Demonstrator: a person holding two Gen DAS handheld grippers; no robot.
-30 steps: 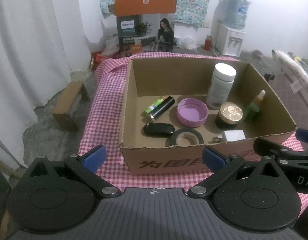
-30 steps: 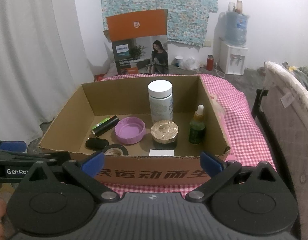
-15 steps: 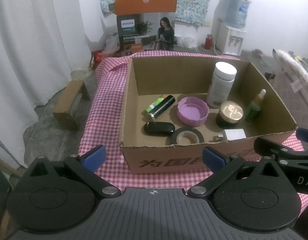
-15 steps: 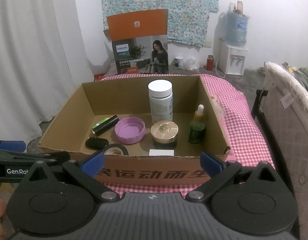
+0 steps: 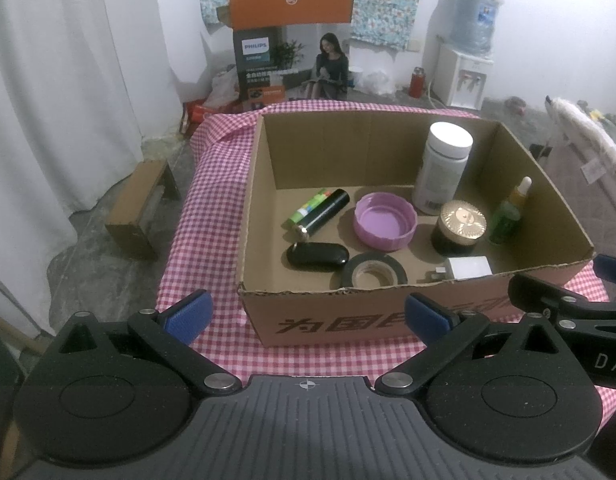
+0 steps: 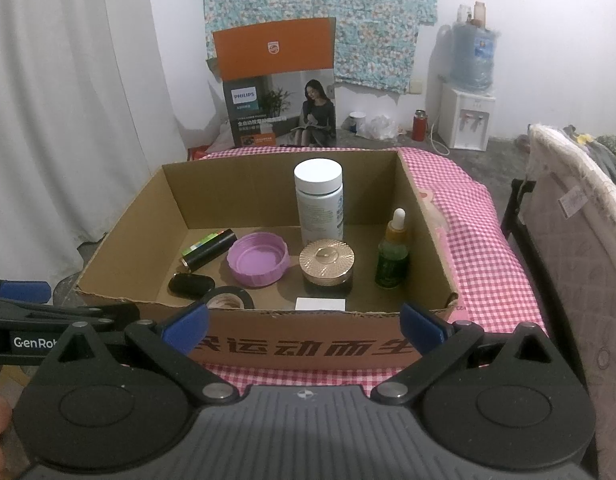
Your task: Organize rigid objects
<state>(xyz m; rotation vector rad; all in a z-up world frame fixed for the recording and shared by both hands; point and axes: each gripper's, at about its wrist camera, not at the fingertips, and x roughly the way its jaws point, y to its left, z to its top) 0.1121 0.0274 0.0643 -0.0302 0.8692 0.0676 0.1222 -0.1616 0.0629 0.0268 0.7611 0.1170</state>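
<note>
Cardboard box (image 5: 347, 312) stands on the pink checked cloth (image 5: 212, 216), and just before its front wall both grippers hang with jaws apart and empty: the left gripper (image 5: 308, 314) and the right gripper (image 6: 304, 326). Inside lie black tape (image 5: 373, 274), a purple lid (image 5: 385, 226), and behind them stands a white bottle (image 5: 441, 168).

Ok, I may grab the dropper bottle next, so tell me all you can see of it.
The dropper bottle is small, dark green, glassy-looking, with an amber neck and a white bulb cap. It stands upright on the floor of the cardboard box, near the right wall, apart from the gold-lidded jar. Nothing grips it.
</note>
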